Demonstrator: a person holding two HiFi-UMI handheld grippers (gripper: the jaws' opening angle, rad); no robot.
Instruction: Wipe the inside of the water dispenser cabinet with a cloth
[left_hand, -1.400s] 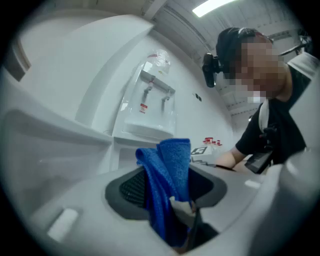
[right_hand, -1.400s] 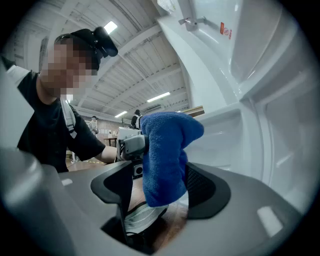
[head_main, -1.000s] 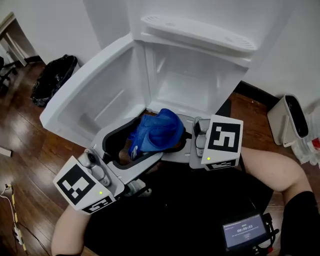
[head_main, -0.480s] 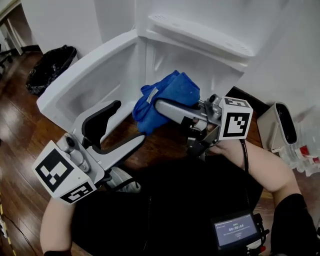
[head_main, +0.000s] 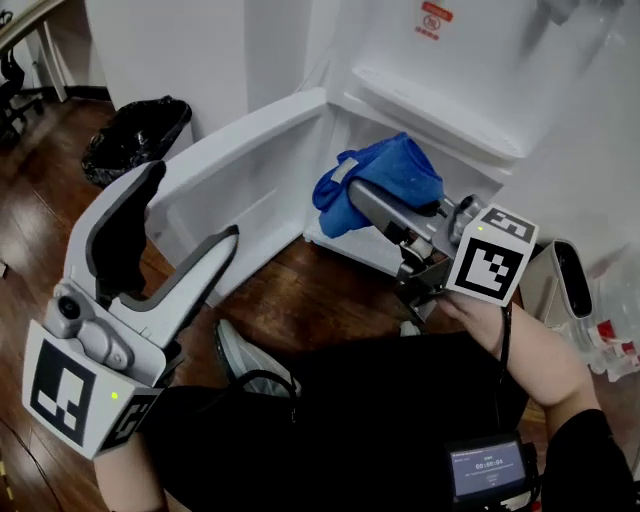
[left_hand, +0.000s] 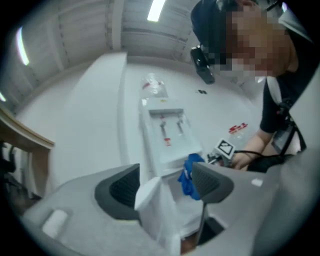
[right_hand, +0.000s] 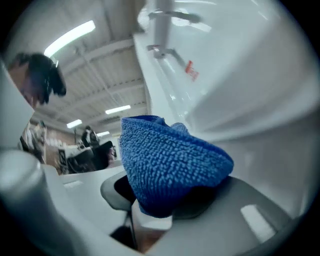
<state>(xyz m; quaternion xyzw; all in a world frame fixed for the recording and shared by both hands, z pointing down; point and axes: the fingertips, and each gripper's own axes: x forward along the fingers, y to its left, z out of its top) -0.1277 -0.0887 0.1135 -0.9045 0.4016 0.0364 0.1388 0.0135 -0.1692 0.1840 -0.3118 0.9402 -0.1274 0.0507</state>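
At the far left a black bin bag (head_main: 135, 140) sits on the wood floor (head_main: 300, 310). Nearer us, our left gripper (head_main: 190, 205) is raised with its jaws spread apart and nothing between them; its fingers (head_main: 120, 225) are well apart from the cloth. Past its tips the white cabinet door (head_main: 250, 170) stands swung open to the left. To its right, the water dispenser (head_main: 450, 60) rises above the open cabinet (head_main: 345, 240). The blue cloth (head_main: 385, 180) hangs at the mouth of that cabinet, just under the dispenser's ledge; we cannot tell whether it touches the cabinet. Our right gripper (head_main: 355, 200) is clamped on the cloth. The bunched cloth sits between the pads and bulges over and past the tips, hiding them.
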